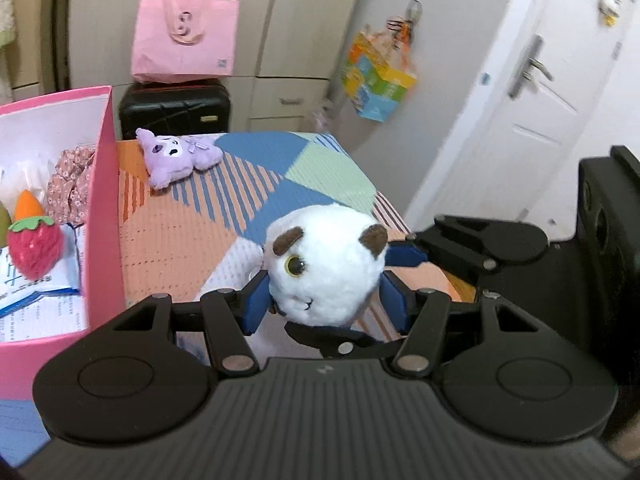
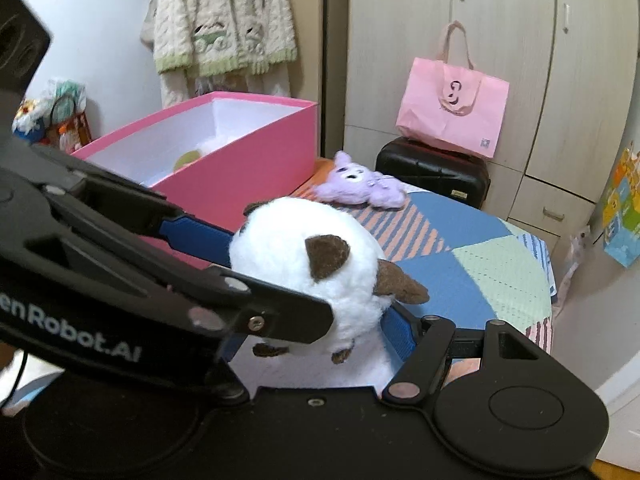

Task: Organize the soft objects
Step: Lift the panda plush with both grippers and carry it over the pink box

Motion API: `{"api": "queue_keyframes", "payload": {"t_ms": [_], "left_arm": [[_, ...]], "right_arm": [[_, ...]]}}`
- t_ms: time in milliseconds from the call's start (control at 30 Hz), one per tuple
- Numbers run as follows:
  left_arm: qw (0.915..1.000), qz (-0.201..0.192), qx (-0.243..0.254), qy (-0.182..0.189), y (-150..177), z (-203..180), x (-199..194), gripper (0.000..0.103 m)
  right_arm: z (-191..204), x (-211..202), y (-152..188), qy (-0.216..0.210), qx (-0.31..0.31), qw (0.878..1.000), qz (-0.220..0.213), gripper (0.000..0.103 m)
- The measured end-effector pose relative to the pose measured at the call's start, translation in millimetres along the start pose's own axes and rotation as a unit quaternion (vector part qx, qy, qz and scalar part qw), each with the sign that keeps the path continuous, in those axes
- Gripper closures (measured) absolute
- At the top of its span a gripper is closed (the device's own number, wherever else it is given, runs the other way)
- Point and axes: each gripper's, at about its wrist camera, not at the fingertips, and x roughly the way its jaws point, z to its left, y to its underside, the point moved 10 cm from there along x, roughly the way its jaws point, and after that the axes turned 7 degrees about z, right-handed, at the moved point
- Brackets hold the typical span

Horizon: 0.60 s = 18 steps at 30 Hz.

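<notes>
A white plush cat (image 1: pixel 326 268) with brown ears is held up above a patchwork cloth. My left gripper (image 1: pixel 326 300) is shut on it, a blue pad on each side of its head. My right gripper (image 2: pixel 316 320) grips the same cat (image 2: pixel 304 280) from the other side; its fingers (image 1: pixel 408 254) reach in from the right in the left wrist view. A purple plush (image 1: pixel 176 158) lies on the cloth by the pink box (image 1: pixel 102 184). It also shows in the right wrist view (image 2: pixel 360 188). The box holds a strawberry plush (image 1: pixel 34 246) and a floral fabric piece (image 1: pixel 70 182).
The patchwork cloth (image 1: pixel 256 184) covers a small table. A black suitcase (image 1: pixel 174 108) with a pink tote bag (image 1: pixel 184 38) on it stands behind. A white door (image 1: pixel 540 92) is at the right, wardrobes (image 2: pixel 500 40) at the back, and a knit garment (image 2: pixel 224 20) hangs behind the box.
</notes>
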Motion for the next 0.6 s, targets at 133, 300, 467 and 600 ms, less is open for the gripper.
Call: {"api": "queue_keyframes", "payload": {"t_ms": [133, 300, 467, 600], "left_arm": [[0.9997, 0.008, 0.012, 0.018, 11, 7, -29, 0.045], [0.9995, -0.015, 0.018, 0.022, 17, 20, -73, 0.045], [0.9983, -0.054, 0.015, 0.011, 12, 36, -110, 0.045], [0.9964, -0.084, 0.011, -0.009, 5, 50, -133, 0.045]], "right_arm": [[26, -15, -3, -0.010, -0.007, 1.000, 0.004, 0.028], [64, -37, -18, 0.002, -0.053, 0.998, -0.020, 0.028], [94, -49, -44, 0.011, -0.093, 0.994, -0.055, 0.027], [111, -53, -67, 0.010, -0.116, 0.990, -0.080, 0.027]]}}
